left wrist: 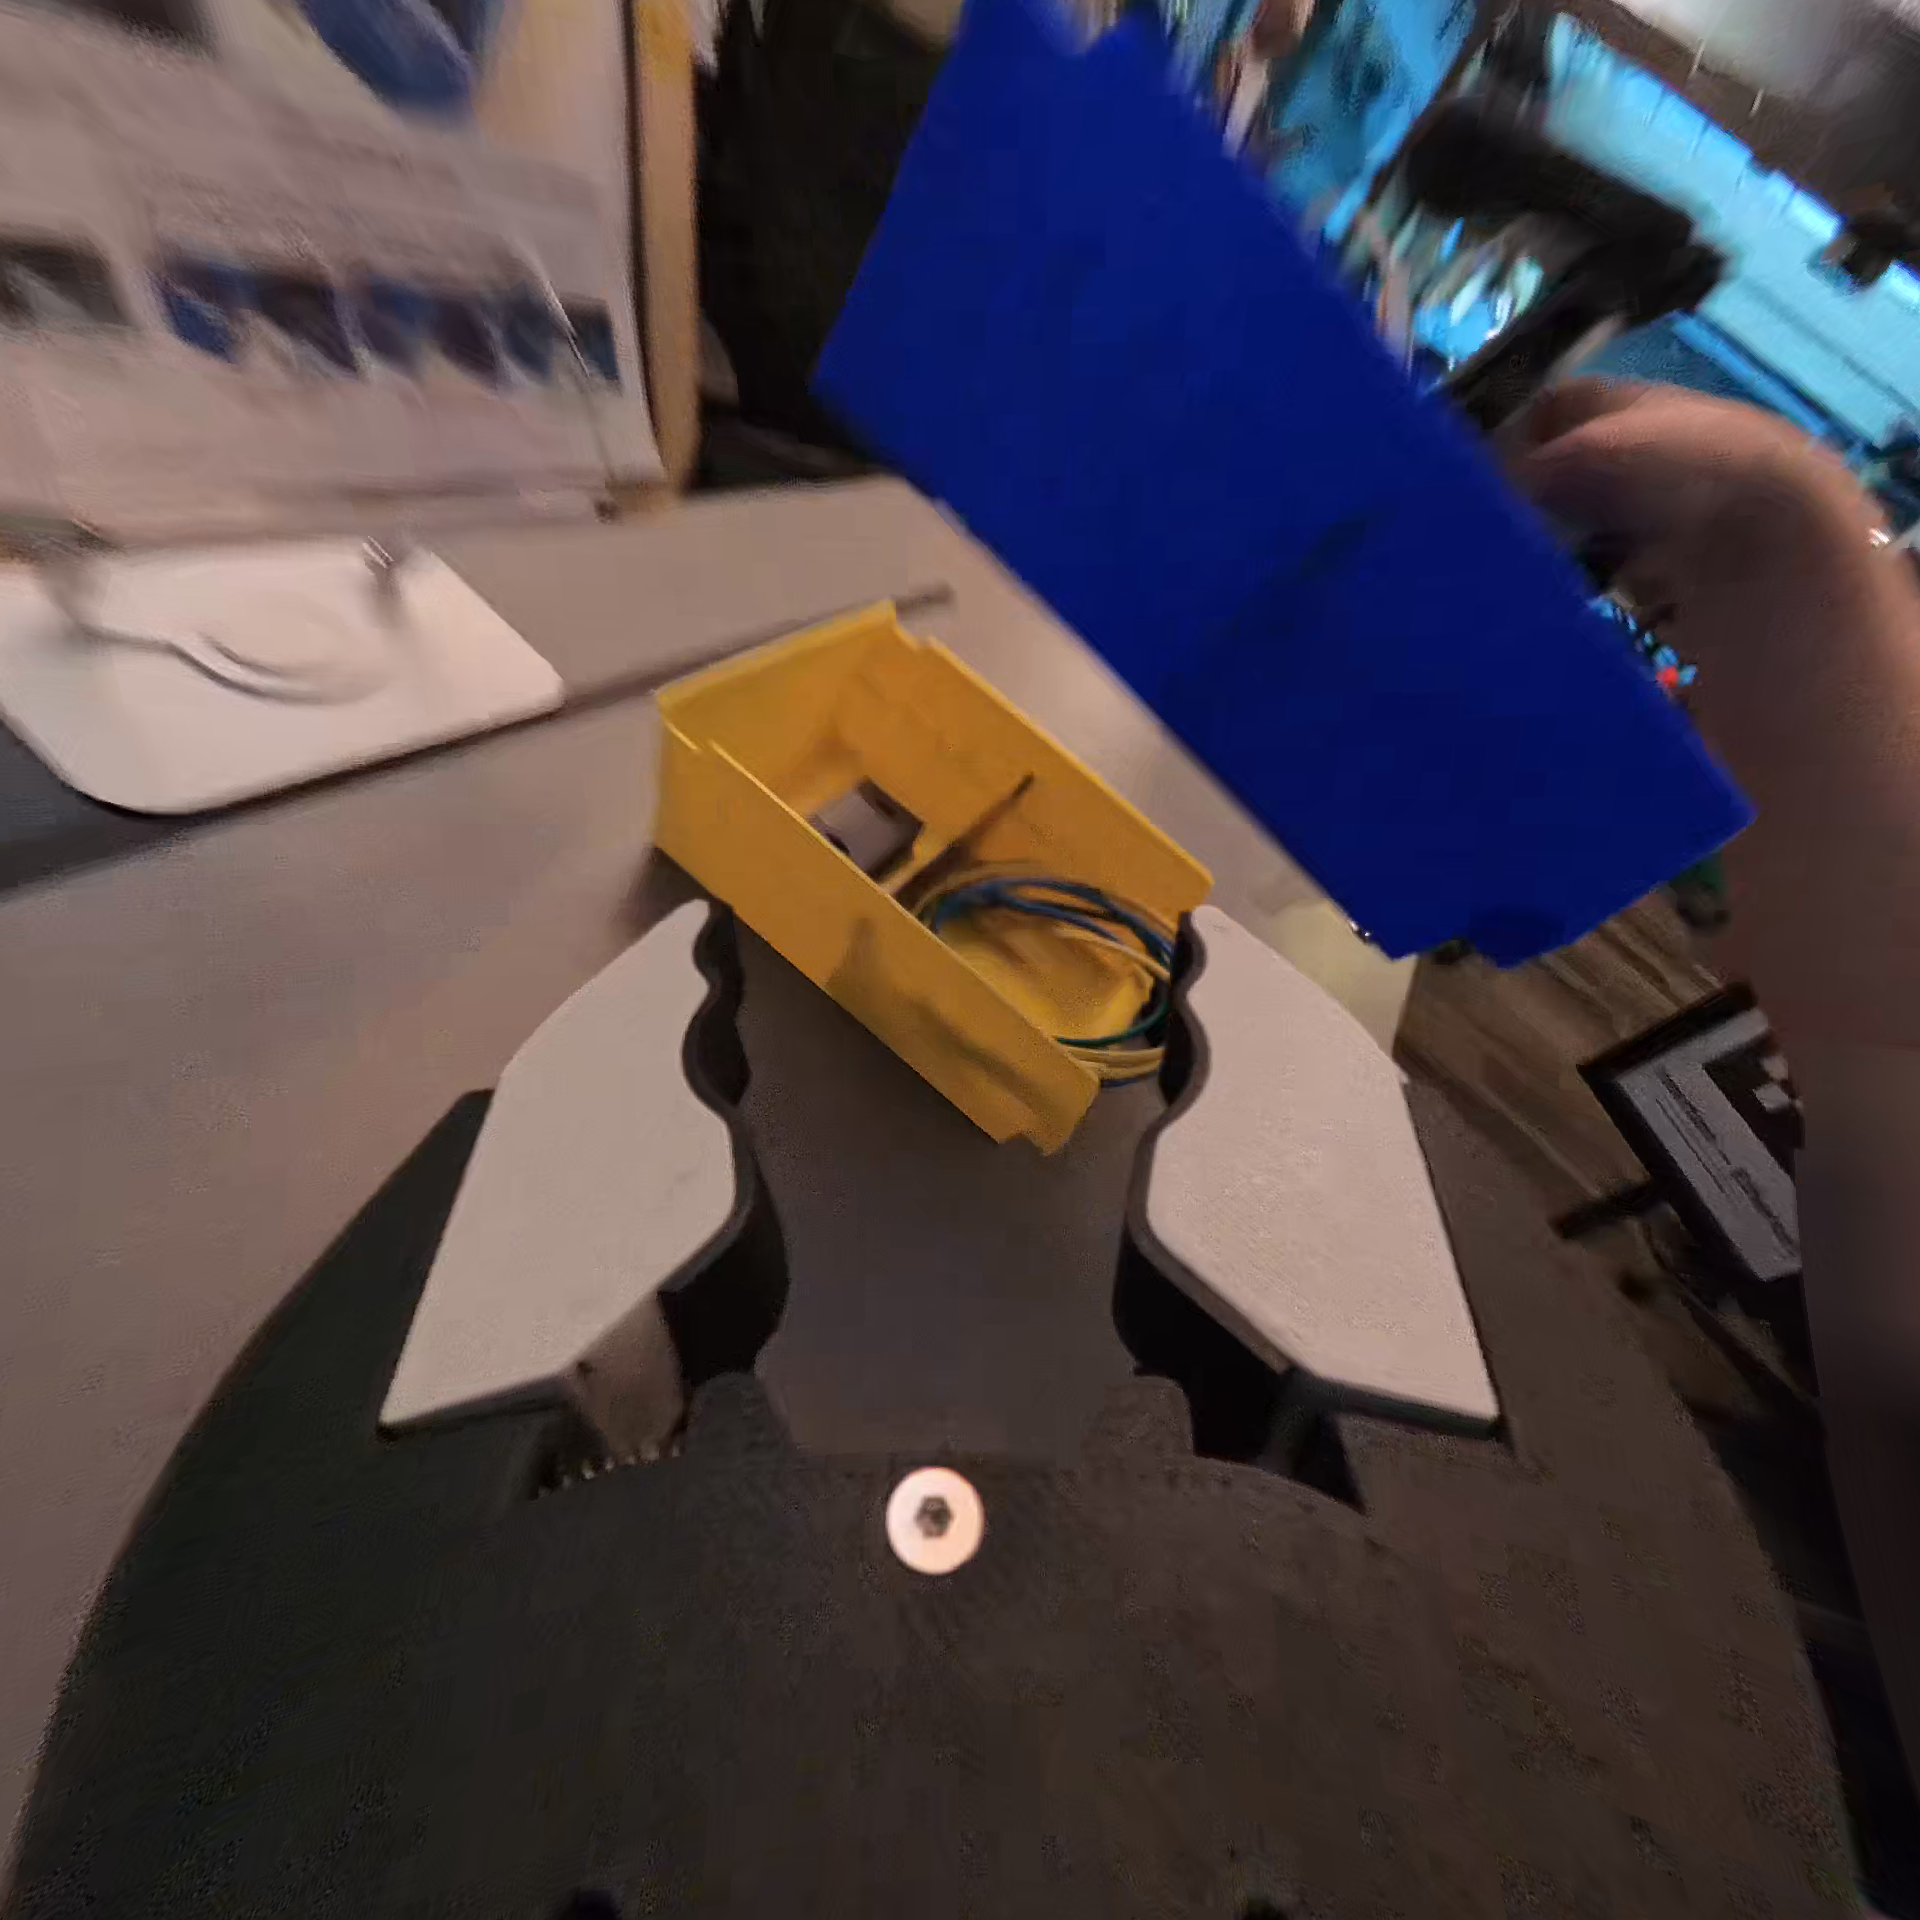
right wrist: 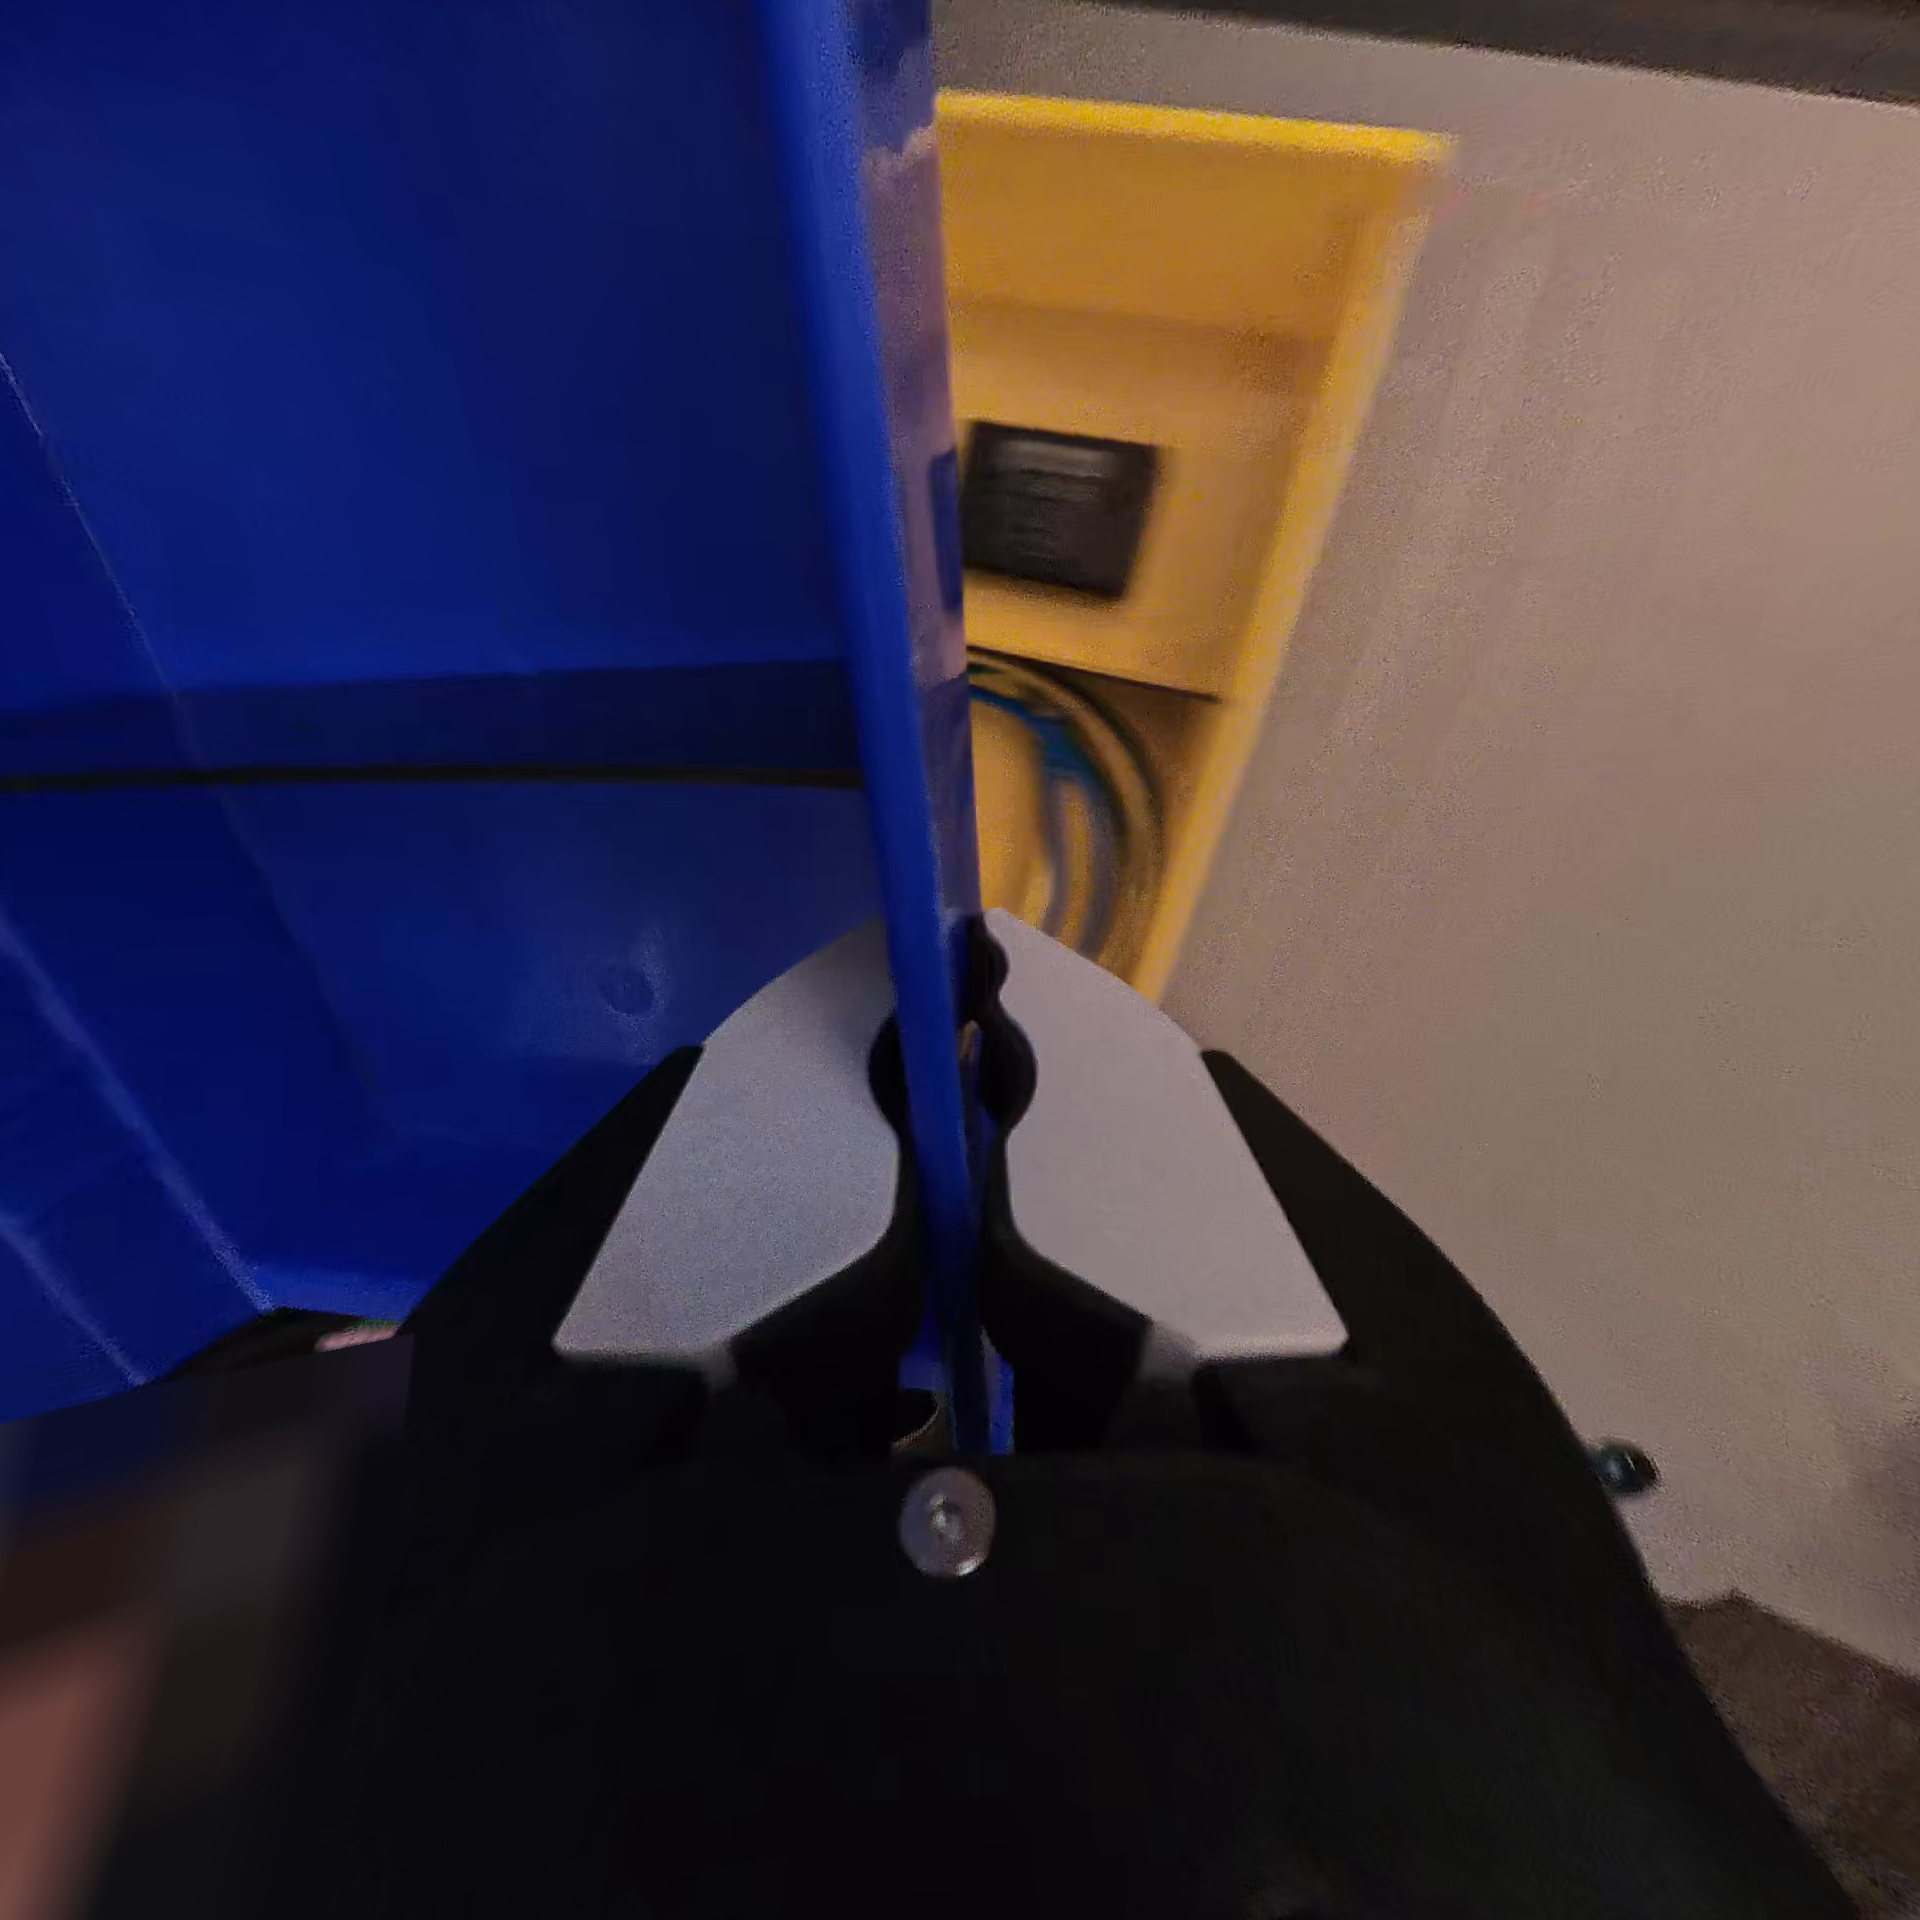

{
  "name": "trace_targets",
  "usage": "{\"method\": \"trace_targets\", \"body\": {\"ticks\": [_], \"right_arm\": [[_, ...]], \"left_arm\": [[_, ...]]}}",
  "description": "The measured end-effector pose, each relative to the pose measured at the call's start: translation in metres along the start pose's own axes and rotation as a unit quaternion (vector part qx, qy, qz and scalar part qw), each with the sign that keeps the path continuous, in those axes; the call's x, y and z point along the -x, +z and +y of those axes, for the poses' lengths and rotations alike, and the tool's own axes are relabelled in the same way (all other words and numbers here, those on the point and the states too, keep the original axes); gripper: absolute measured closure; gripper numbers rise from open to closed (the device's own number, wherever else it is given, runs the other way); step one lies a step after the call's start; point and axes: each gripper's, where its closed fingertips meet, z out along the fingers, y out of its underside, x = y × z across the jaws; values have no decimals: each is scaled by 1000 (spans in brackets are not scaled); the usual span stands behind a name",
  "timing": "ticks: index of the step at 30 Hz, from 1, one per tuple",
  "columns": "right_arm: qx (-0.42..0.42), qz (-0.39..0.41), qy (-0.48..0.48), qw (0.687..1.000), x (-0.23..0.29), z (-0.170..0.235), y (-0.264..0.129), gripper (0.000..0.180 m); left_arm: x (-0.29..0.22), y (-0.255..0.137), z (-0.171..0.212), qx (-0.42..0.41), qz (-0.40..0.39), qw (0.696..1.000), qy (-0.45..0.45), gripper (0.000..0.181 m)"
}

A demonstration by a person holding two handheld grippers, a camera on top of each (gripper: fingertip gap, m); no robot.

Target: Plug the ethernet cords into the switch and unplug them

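Right gripper (right wrist: 951, 997) is pinching the blue bin (right wrist: 416, 468) wall, holding it aloft; left gripper (left wrist: 951, 935) is hanging spread before the yellow bin (left wrist: 790, 883), where coiled cords (left wrist: 1060, 914) and dark switch (right wrist: 1055, 509) are lying.

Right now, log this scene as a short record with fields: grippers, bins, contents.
left gripper: open, empty, pointed at the yellow bin
right gripper: shut on the wall of the blue bin
blue bin position: lifted and tilted above the table, as the left wrist view shows
yellow bin: on the table, open top
yellow bin contents: coiled cords in the near compartment, small dark switch in the far one
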Motion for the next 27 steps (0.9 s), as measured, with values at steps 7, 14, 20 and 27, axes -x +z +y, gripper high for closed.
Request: {"method": "trace_targets", "body": {"ticks": [7, 14, 20, 27], "right_arm": [[-29, 112, 171, 978, -185, 113, -39, 173], [29, 150, 285, 946, -278, 205, -11, 172], [52, 146, 274, 949, -290, 200, 32, 171], [64, 121, 201, 970, -254, 156, 93, 172]], "left_arm": [[10, 172, 90, 162, -4, 986, -39, 92], [12, 214, 161, 311, -2, 950, -30, 81], [18, 196, 159, 344, 30, 938, -42, 131], [80, 128, 141, 371, -53, 926, -35, 162]]}}
